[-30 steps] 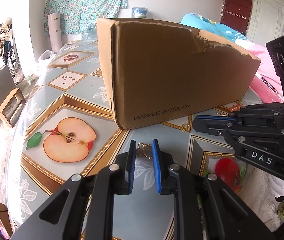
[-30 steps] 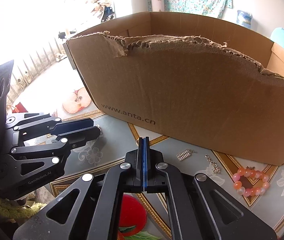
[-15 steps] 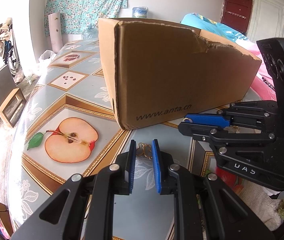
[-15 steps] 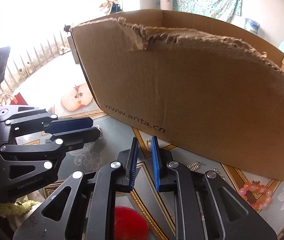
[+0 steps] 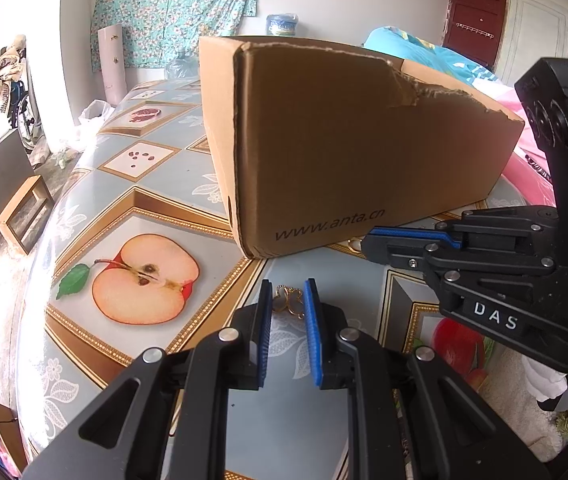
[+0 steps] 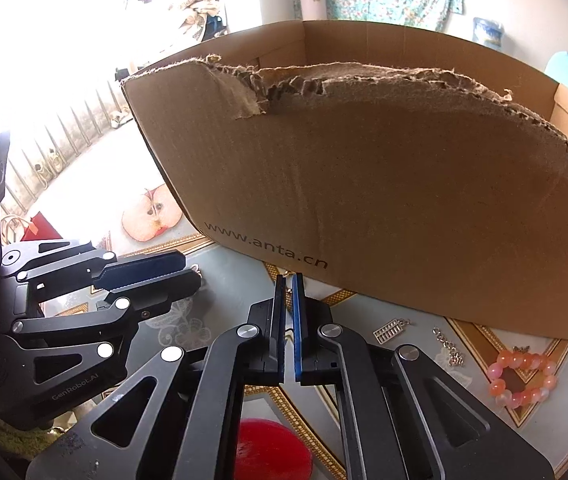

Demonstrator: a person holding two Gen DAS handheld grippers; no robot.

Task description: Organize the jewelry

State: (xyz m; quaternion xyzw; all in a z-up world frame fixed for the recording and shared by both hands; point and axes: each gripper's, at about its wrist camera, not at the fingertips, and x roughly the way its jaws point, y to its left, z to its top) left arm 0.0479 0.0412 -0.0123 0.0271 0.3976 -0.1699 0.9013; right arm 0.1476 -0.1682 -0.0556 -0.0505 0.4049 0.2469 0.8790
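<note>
Your desk, covered in a fruit-print cloth, is carrying everything; the torn cardboard box is sitting at its centre, filling the 12 o'clock half of both views. Your left hand-held gripper is pointing down at the desk just short of the box's near corner, its jaws standing a little apart around a gold clover-shaped piece lying between the blue pads; whether the pads are pressing on it you cannot tell from here. Your right hand-held gripper is sitting at 3 o'clock of the left one, its jaws having just been closing and now almost pressed together on a thin gold piece near the box's foot. At 4 o'clock in the right view a pink bead bracelet is lying, with a silver chain and a small abacus charm beside it.
</note>
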